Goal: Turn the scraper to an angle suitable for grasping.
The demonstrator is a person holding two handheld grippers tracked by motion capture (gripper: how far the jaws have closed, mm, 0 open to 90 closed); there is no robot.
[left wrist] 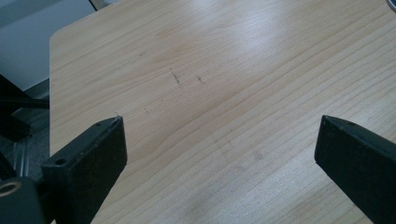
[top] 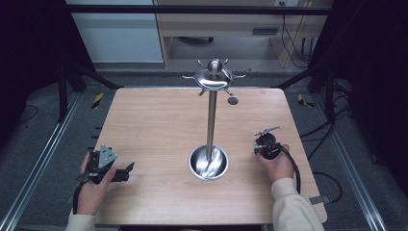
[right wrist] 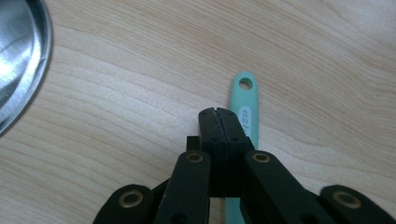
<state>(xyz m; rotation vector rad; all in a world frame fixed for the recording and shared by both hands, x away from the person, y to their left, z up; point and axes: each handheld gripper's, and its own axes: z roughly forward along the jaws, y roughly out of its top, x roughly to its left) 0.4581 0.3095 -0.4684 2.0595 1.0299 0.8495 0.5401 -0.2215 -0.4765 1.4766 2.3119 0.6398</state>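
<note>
Both grippers w/ us at near table (top: 144,120) edge: left gripper (left wrist: 219,154) jaws wide apart over bare wood, right gripper (right wrist: 218,114) jaws pressed together above mint handle (right wrist: 246,100), steel stand (top: 210,120) between.

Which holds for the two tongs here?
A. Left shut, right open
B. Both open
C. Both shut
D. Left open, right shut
D: the left tongs stand wide apart over bare table; the right tongs are pressed together above a mint handle.
</note>
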